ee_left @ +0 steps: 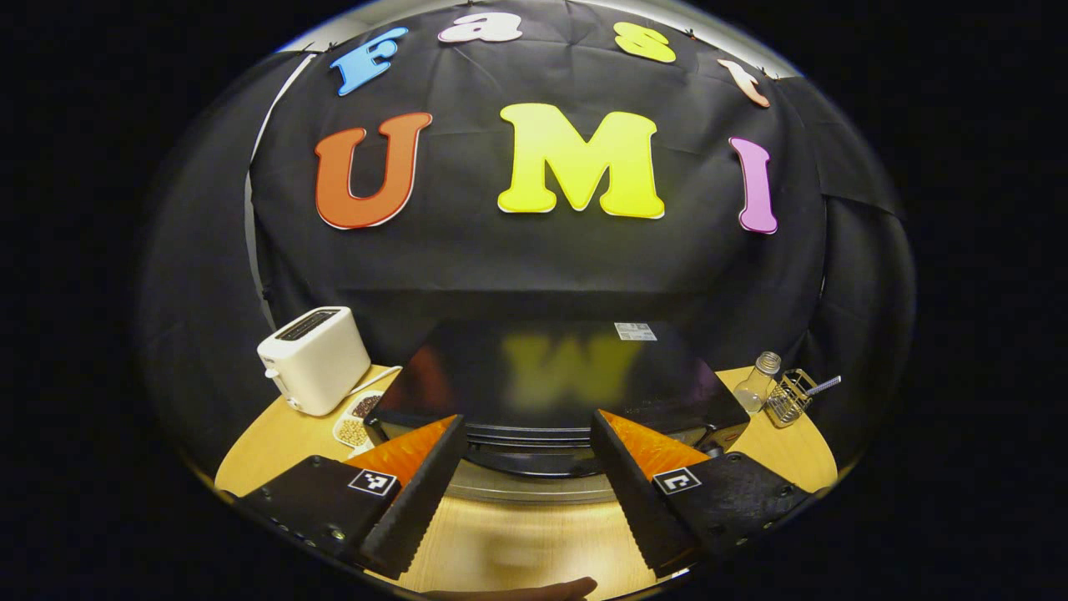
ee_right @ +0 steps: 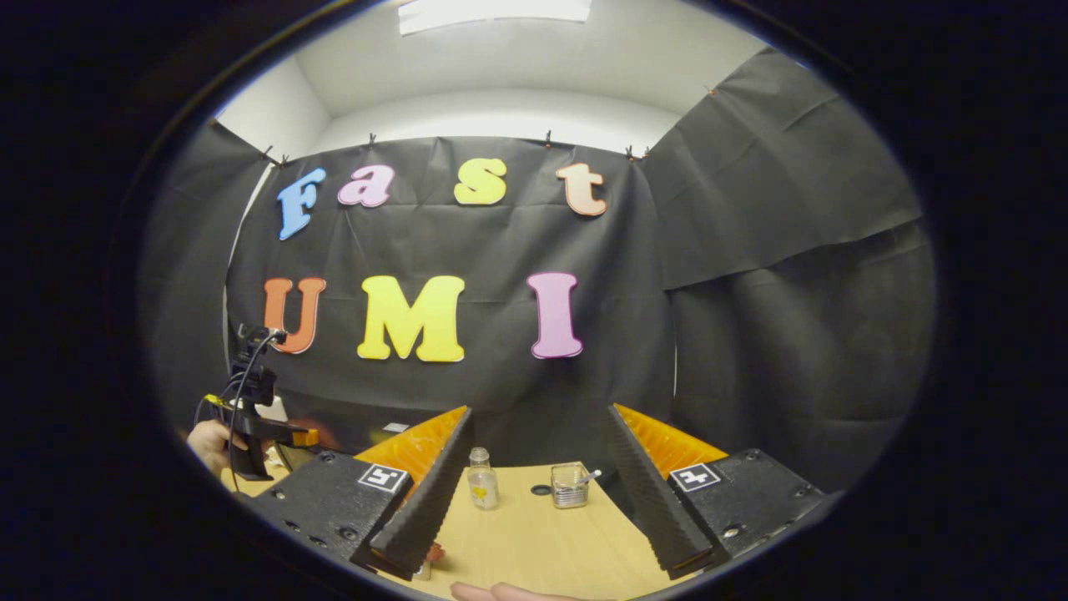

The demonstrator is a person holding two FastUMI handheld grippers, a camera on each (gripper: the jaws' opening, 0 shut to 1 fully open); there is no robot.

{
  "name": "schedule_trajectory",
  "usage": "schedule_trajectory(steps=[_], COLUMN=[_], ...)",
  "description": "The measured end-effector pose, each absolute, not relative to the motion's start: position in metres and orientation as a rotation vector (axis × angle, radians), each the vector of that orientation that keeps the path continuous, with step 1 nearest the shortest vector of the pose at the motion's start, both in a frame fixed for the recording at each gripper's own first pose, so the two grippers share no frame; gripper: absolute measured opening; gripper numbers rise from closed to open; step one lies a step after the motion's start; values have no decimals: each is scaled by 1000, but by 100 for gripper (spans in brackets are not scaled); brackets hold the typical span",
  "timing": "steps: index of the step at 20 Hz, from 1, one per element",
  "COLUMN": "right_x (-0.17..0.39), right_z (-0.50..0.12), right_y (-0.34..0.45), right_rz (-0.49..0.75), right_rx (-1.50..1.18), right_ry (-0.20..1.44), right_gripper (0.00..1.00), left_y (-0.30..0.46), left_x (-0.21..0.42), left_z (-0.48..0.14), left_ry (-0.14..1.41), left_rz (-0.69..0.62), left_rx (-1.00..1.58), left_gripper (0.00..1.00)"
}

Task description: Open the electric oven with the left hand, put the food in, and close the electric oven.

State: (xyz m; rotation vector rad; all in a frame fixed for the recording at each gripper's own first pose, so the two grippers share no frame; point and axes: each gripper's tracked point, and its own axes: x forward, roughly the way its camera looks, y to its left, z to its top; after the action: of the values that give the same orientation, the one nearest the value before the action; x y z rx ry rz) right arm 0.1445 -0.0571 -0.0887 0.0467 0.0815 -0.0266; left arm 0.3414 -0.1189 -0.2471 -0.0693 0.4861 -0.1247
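Oven (ee_left: 559, 380) is sitting on the wooden table (ee_left: 534, 542), straight ahead of the left gripper (ee_left: 529, 434) in the left gripper view. Its dark glossy top is facing the camera, with a small white label at the far right of that top. Its front edge and a pale metal strip are showing low between the fingers. Whether the door is open or closed cannot be told from this angle.

Left gripper is standing wide open, its fingers spread apart and gripping nothing. The tips are lying close to the oven's front, but contact cannot be confirmed.

Toaster (ee_left: 315, 359), white, is standing left of the oven. Just beside it, a small dish (ee_left: 357, 421) is holding grains or seeds. To the right of the oven, a clear bottle (ee_left: 758, 382) is standing upright, with a wire rack (ee_left: 791, 396) just beside it.

Right gripper (ee_right: 538, 446) is likewise standing wide open and holding nothing, as seen in the right gripper view. Between its fingers, farther off on the table, the bottle and the rack are standing near each other. At the far left of that view, a hand (ee_right: 209, 442) is holding the left gripper. Food cannot be identified with certainty in either view.
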Motion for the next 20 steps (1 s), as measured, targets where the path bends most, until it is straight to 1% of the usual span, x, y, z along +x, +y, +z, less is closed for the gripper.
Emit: schedule_trajectory(steps=[1, 3, 5, 8, 12, 15, 20], right_x=[144, 142, 137, 129, 117, 107, 90], right_z=[-89, -88, -88, -84, -73, -71, -64], right_y=[-60, -67, -69, -66, -66, -59, -53], right_rz=[-29, -39, -36, -12, -20, -7, -1], right_rx=[37, 32, 39, 37, 16, 20, 22], right_ry=[79, 69, 71, 78, 61, 71, 66], right_gripper=[99, 99, 99, 99, 99, 99, 99], left_y=[-125, -135, -131, -137, -133, -131, -128], left_x=[345, 349, 355, 356, 343, 335, 307], left_z=[-252, -264, -266, -268, -268, -269, -271], left_ry=[496, 530, 502, 482, 502, 489, 504], left_rz=[-134, -158, -128, -151, -168, -182, -191], left_rx=[-71, -70, -26, -26, -26, -14, -20], left_gripper=[95, 95, 96, 96, 96, 98, 98])
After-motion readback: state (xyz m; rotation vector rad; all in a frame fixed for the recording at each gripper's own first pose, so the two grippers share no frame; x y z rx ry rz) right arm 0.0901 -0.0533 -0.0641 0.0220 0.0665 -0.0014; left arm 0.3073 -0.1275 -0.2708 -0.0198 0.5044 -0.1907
